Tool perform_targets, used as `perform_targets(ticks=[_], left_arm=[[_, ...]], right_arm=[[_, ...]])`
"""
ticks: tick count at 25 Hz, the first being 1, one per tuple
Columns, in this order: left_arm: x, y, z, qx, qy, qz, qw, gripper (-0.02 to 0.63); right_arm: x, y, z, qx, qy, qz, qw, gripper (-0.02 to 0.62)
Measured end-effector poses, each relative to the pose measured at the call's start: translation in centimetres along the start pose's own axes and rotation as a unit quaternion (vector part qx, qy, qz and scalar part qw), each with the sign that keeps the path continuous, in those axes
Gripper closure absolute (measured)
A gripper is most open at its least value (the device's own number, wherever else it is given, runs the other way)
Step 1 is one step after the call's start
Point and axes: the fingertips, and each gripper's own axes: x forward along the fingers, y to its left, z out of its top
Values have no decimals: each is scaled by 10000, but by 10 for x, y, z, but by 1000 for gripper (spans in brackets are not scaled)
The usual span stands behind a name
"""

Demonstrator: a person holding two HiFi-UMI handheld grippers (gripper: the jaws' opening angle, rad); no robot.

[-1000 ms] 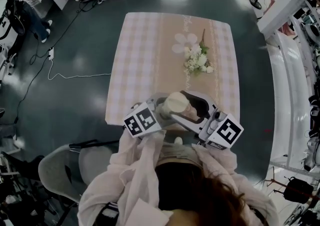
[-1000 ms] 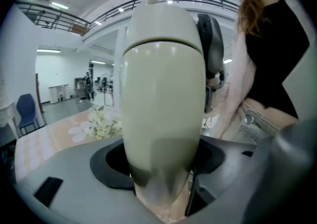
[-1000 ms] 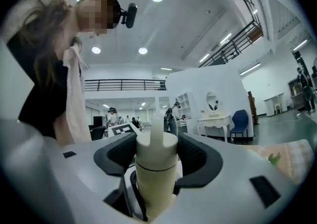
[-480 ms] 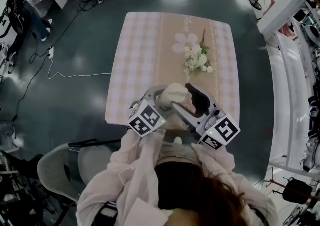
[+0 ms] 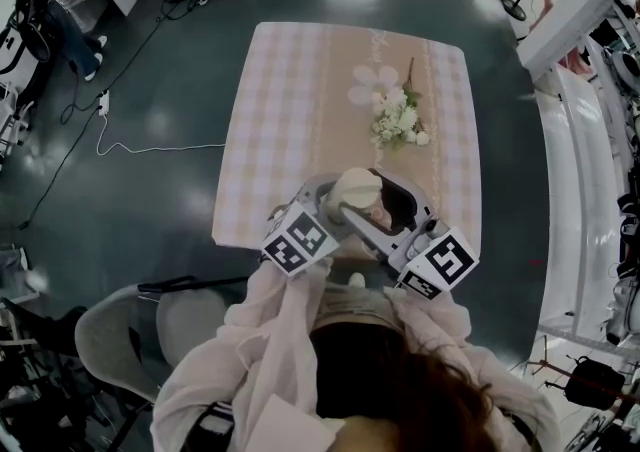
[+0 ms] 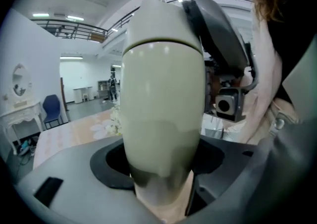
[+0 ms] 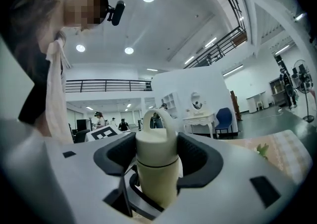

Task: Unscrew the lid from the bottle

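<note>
Since a second ago the two marker cubes have turned a little. The left cube [image 5: 299, 245] now sits slightly farther right and the right cube [image 5: 440, 262] slightly farther left, so the pair has drawn in. The cream bottle [image 5: 356, 190] shows a touch farther from the person than before, and it is held over the near edge of the pink checked tabletop [image 5: 290, 90]. The white flowers [image 5: 400, 120] lie farther off and have not moved.

The head view shows where things lie, but not how either tool grips. The left gripper view fills that in: the left tool [image 6: 161, 161] pinches the bottle's lower body, a dark pad pressed on each side. That view also shows the seam under the lid [image 6: 161, 20] and, behind it, one dark jaw of the other tool.

The right gripper view shows what neither of the others does — the right tool [image 7: 157, 156] clamps the lid itself, with ribbed pads touching both flanks and the lid's loop handle [image 7: 157, 116] standing above them. The bottle's body hangs below the pads.
</note>
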Motion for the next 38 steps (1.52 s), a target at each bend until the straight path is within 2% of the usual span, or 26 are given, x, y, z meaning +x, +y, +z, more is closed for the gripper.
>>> perform_targets(ticks=[3,6,9,10,12,15,18,21,25,29,32,35,38], left_arm=[[-7,-22,3,163,-5,-979,9951,291],[-15,-45,2,376,17,-1939,9803,290],[-21,-60,4,593,-16,-2440,9680,290],[-21,-60,5,626,-29,-2430,9680,290],[-18,-53,8,596,-34,-2175,9742,290],[-9,-31,11,383,3,-1479,9883,291],[-3,-14,11,206,91,-782,9967,291],[0,-6,7,182,318,-324,9988,291],[3,-9,-1,360,634,-229,9971,291],[5,-16,-6,394,716,-471,9955,290],[1,-31,-6,383,656,-1101,9910,291],[-7,-51,-2,455,541,-1926,9787,290],[-17,-70,-1,535,445,-2690,9606,291]], right_arm=[[-5,12,3,-89,22,574,9983,314],[-11,26,4,-129,-10,1163,9931,316],[-17,35,6,-109,-112,1515,9883,316],[-17,35,7,-123,-145,1517,9882,316],[-17,30,11,-236,-225,1295,9910,314],[-15,17,15,-441,-295,775,9956,314],[-13,9,14,-550,-195,455,9973,301],[-11,4,12,-511,-92,272,9983,281],[-8,1,11,-475,-88,93,9988,285],[-10,0,9,-384,-112,185,9990,287],[-13,7,10,-296,-148,606,9976,288],[-18,19,13,-299,-178,1170,9925,288],[-22,30,16,-233,-250,1641,9858,288]])
